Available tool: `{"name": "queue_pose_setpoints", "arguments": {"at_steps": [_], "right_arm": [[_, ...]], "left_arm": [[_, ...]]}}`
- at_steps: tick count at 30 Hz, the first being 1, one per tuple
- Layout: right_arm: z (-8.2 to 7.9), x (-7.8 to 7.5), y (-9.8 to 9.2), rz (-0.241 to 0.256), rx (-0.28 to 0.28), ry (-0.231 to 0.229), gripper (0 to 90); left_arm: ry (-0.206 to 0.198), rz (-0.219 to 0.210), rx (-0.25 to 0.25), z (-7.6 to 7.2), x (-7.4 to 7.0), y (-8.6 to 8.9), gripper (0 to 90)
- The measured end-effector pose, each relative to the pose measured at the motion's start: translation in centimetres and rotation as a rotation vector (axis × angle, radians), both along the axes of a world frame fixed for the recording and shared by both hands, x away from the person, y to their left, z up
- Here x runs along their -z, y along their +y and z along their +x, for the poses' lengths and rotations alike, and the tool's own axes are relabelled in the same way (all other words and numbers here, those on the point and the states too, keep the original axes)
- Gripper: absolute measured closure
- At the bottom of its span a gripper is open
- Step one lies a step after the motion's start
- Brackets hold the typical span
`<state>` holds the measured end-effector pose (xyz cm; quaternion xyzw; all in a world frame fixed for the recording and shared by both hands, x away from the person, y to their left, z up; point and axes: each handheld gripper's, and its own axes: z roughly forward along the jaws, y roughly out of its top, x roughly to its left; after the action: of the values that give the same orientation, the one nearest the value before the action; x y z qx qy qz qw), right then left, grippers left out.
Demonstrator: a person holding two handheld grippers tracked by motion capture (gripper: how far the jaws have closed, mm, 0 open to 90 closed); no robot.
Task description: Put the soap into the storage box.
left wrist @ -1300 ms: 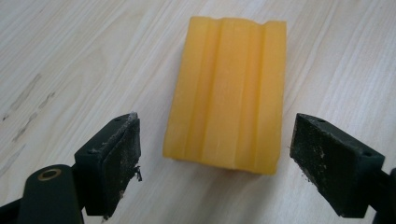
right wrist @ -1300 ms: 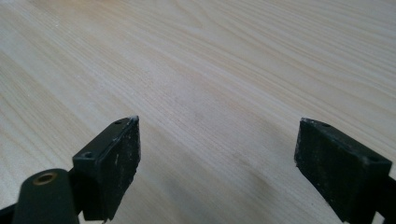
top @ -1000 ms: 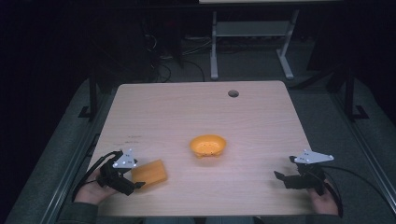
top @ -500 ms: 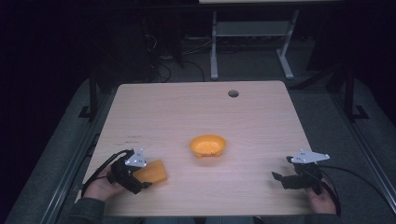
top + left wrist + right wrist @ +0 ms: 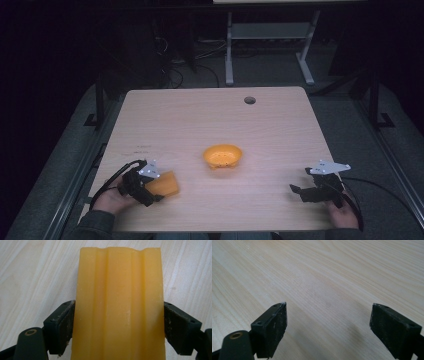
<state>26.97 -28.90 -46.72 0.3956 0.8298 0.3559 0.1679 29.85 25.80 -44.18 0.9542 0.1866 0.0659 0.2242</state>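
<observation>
**Block in the left tongs, bowl up and to the right**

Between the jaws of the left tongs (image 5: 117, 315), a yellow block (image 5: 120, 302), pinched on both long sides. Long way pointing straight out past the tips, like a tongue. Down and left of the bowl (image 5: 223, 156) on the table (image 5: 200, 115), near it but apart. Bowl much nearer the left tongs. Well off to the right of the bowl, the right tongs (image 5: 328, 322), spread wide, holding nothing.
</observation>
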Motion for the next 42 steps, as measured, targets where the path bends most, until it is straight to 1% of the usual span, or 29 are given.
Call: {"name": "queue_pose_setpoints", "arguments": {"at_steps": [7, 9, 11, 12, 15, 17, 21, 24, 25, 26, 30, 33, 35, 36, 37, 39, 41, 42], "right_arm": [[0.12, 0.06, 0.26, -0.002, -0.003, 0.002, 13.9], [0.16, 0.07, 0.32, -0.008, -0.009, 0.0, 14.0], [0.14, 0.06, 0.37, -0.006, -0.009, 0.001, 13.9], [0.14, 0.06, 0.37, -0.006, -0.01, 0.001, 13.9], [0.13, 0.06, 0.36, -0.006, -0.01, 0.001, 14.0], [0.1, 0.04, 0.33, -0.004, -0.007, 0.001, 13.9], [0.11, 0.07, 0.3, -0.003, -0.006, 0.002, 13.9], [0.1, 0.07, 0.33, -0.004, -0.006, 0.003, 14.0], [0.09, 0.07, 0.34, -0.005, -0.007, 0.003, 13.9], [0.07, 0.06, 0.33, -0.005, -0.006, 0.002, 14.0], [0.08, 0.08, 0.28, -0.005, -0.007, 0.002, 14.0], [0.06, 0.09, 0.3, -0.005, -0.008, 0.003, 13.9], [0.05, 0.09, 0.32, -0.005, -0.008, 0.004, 13.9], [0.06, 0.09, 0.32, -0.005, -0.008, 0.004, 13.9], [0.06, 0.09, 0.34, -0.006, -0.008, 0.005, 14.0], [0.05, 0.08, 0.35, -0.006, -0.008, 0.004, 13.9], [0.05, 0.08, 0.36, -0.007, -0.008, 0.005, 14.0], [0.07, 0.1, 0.34, -0.011, -0.01, 0.003, 13.9]], "left_arm": [[0.004, 0.005, 0.0, 0.11, 0.16, -0.07, 18.1], [0.018, 0.007, -0.004, 0.1, 0.26, -0.14, 18.1], [0.023, 0.014, -0.002, 0.17, 0.4, -0.22, 18.1], [0.018, 0.025, 0.006, 0.23, 0.46, -0.27, 18.2], [0.041, 0.024, 0.0, 0.35, 0.58, -0.36, 18.6], [0.042, 0.019, -0.001, 0.39, 0.62, -0.36, 19.2], [0.052, 0.021, -0.001, 0.46, 0.61, -0.35, 19.5], [0.066, 0.03, -0.002, 0.57, 0.58, -0.44, 19.6], [0.067, 0.026, -0.007, 0.59, 0.62, -0.49, 19.7], [0.074, 0.036, -0.004, 0.64, 0.54, -0.52, 19.7], [0.072, 0.033, -0.006, 0.62, 0.55, -0.51, 19.8], [0.067, 0.023, -0.012, 0.54, 0.64, -0.5, 19.8], [0.067, 0.023, -0.004, 0.56, 0.61, -0.42, 19.8], [0.058, 0.01, -0.005, 0.5, 0.67, -0.28, 19.9], [0.056, 0.011, 0.001, 0.5, 0.67, -0.2, 19.8], [0.059, 0.008, -0.007, 0.48, 0.68, -0.28, 19.9], [0.065, 0.023, -0.011, 0.52, 0.61, -0.43, 19.8], [0.067, 0.022, -0.015, 0.52, 0.65, -0.51, 19.8]]}}
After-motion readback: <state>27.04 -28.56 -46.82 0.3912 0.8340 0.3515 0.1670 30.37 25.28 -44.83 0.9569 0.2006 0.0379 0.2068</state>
